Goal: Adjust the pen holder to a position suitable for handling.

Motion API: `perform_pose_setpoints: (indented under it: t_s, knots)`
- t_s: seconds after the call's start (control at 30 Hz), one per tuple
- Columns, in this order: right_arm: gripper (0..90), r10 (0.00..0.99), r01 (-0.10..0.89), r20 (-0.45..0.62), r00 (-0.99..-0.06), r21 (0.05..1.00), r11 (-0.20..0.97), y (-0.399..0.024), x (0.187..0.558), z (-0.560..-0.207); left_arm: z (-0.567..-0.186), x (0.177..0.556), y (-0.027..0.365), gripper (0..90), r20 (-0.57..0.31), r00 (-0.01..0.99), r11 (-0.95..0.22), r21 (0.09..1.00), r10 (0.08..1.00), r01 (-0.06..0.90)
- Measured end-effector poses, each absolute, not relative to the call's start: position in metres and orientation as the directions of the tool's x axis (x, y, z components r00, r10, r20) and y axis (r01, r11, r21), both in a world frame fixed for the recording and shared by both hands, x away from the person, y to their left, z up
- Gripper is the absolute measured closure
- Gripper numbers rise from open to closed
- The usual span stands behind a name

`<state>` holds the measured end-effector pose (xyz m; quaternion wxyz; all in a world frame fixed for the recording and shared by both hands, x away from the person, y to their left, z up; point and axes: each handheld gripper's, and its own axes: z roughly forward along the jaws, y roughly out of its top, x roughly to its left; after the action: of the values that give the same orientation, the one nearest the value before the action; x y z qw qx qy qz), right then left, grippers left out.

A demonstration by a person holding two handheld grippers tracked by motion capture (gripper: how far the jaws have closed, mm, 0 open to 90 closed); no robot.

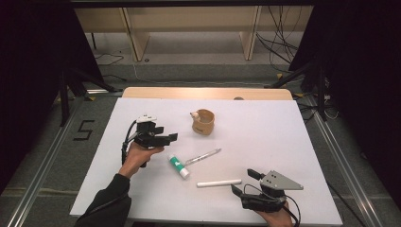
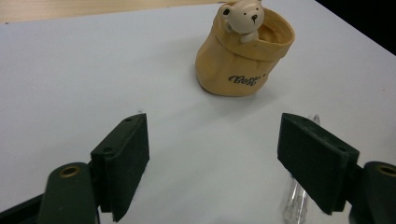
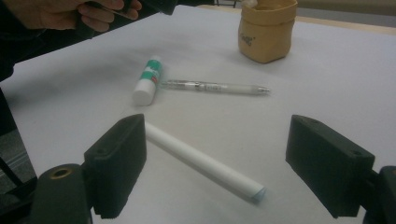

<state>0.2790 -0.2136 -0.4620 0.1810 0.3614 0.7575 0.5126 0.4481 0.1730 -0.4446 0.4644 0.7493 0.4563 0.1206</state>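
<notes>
White worktop (image 1: 283,137): I see my left tongs (image 1: 171,137) open, empty, facing the pouch (image 1: 203,122); right tongs (image 1: 244,181) open beside the stick (image 1: 219,183).

Your white worktop (image 1: 265,127) carries four things: a tan pouch-shaped pot (image 1: 203,122) with a little bear at its rim stands far-centre; nearer you lie a green-banded glue stick (image 1: 179,166), a clear pen (image 1: 203,156) just beside it, and a white stick (image 1: 219,183) nearest.
</notes>
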Motion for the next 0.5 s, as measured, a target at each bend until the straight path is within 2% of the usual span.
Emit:
perform_pose_setpoints:
  t_s: [0.5]
  knots:
    - [21.3, 0.717, 0.359, 0.085, -0.692, 0.902, 0.24, -0.201, 0.28, -0.457, -0.439, 0.423, 0.174, 20.3, -0.22, 0.581, -0.168, 0.825, 0.784, 0.54]
